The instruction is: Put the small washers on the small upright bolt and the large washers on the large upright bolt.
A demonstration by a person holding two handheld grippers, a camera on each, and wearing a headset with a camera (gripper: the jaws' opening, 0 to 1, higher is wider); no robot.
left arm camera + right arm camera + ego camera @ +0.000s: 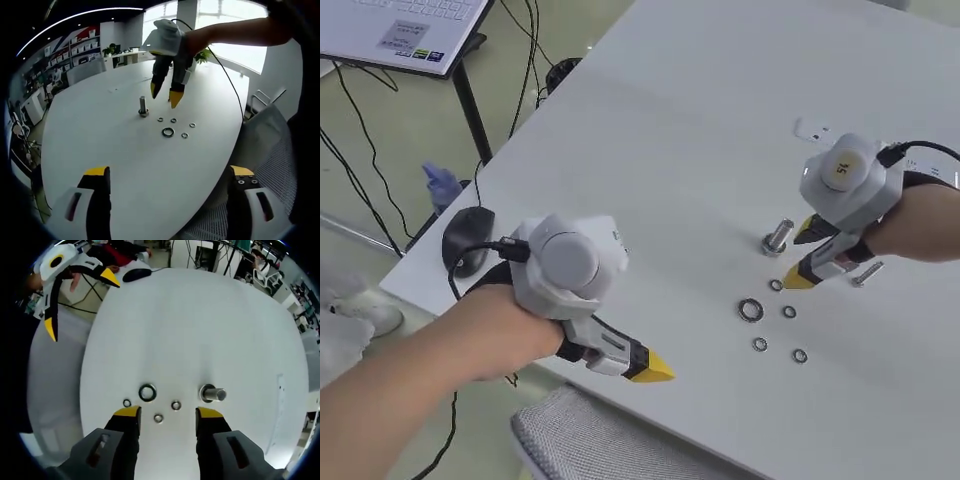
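Note:
The large upright bolt (pixel 777 238) stands on the white table (pixel 700 130). A small bolt (pixel 868 272) sits to its right; I cannot tell whether it stands upright. One large washer (pixel 751 310) and several small washers (pixel 789 312) lie flat in front of the bolts. My right gripper (pixel 802 255) hovers open just above them, between the two bolts. Its own view has the large bolt (pixel 212 393), the large washer (pixel 147 392) and a small washer (pixel 158 418) ahead of its jaws (pixel 167 412). My left gripper (pixel 650 368) is open and empty near the table's front edge, well short of the washers (pixel 167 132).
A laptop (pixel 405 30) on a stand and cables are off the table's left side. A black mouse (pixel 465 240) lies by the left edge. A grey chair seat (pixel 590 440) sits below the front edge. In the left gripper view the right gripper (pixel 165 95) hangs over the bolt (pixel 143 107).

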